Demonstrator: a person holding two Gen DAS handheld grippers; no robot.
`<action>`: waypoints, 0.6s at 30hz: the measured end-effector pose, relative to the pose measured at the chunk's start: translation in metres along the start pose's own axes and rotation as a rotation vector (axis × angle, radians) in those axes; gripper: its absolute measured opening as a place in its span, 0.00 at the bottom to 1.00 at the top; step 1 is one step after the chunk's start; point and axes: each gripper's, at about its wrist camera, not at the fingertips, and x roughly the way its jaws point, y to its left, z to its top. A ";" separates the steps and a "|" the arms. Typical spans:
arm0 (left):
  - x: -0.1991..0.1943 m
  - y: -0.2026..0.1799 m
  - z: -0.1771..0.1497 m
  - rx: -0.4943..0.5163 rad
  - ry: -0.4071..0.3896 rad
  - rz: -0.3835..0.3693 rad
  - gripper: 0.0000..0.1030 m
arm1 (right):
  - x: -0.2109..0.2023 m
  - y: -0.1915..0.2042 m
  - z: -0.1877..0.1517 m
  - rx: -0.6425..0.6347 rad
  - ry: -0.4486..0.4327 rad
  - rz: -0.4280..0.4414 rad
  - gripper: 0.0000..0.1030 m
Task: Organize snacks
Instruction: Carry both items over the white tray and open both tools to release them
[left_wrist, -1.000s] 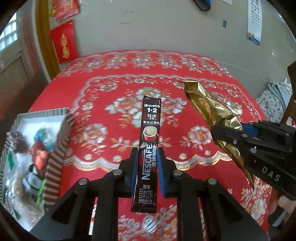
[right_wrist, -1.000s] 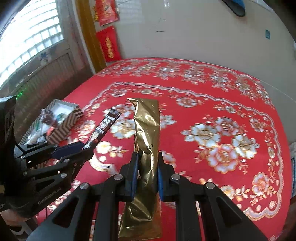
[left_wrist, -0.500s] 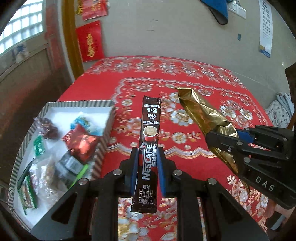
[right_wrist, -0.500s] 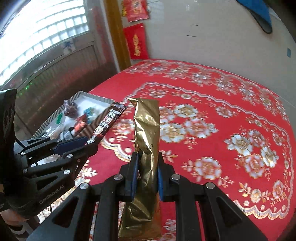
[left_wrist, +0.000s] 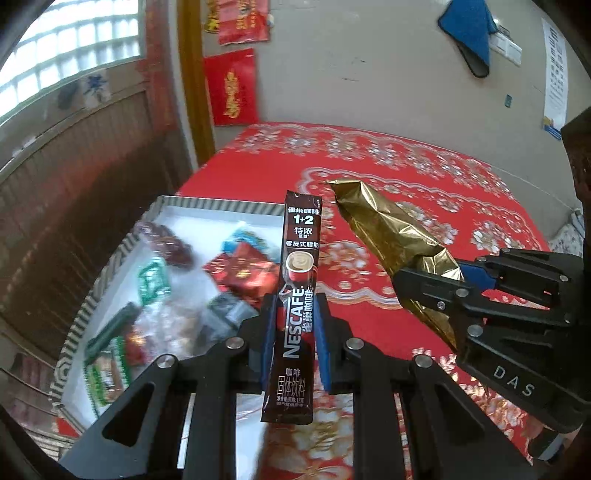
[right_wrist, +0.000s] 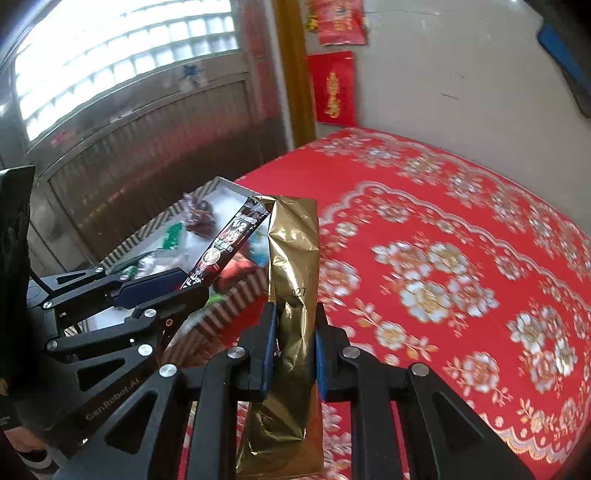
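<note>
My left gripper (left_wrist: 294, 325) is shut on a brown Nescafe coffee stick (left_wrist: 299, 258), held upright above the right edge of the striped snack box (left_wrist: 110, 266). The stick also shows in the right wrist view (right_wrist: 229, 240). My right gripper (right_wrist: 293, 332) is shut on a crinkled gold foil packet (right_wrist: 293, 254), held upright just right of the box (right_wrist: 221, 306). In the left wrist view the gold packet (left_wrist: 388, 236) and the right gripper (left_wrist: 432, 280) are to the right of the stick.
The box holds several wrapped snacks, among them a red packet (left_wrist: 240, 273) and a green one (left_wrist: 151, 277). It sits at the left edge of a table with a red flowered cloth (right_wrist: 443, 258). A wall and window grille stand behind.
Both grippers have swung left toward the box with their loads. The box now fills more of both views and lies right under the coffee stick.
</note>
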 end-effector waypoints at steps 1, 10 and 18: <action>-0.002 0.005 0.000 -0.006 -0.002 0.009 0.21 | 0.002 0.005 0.003 -0.008 0.000 0.008 0.17; -0.020 0.056 0.001 -0.068 -0.025 0.084 0.21 | 0.021 0.045 0.029 -0.073 0.012 0.075 0.17; -0.017 0.105 -0.011 -0.145 -0.002 0.143 0.21 | 0.058 0.077 0.050 -0.106 0.060 0.141 0.17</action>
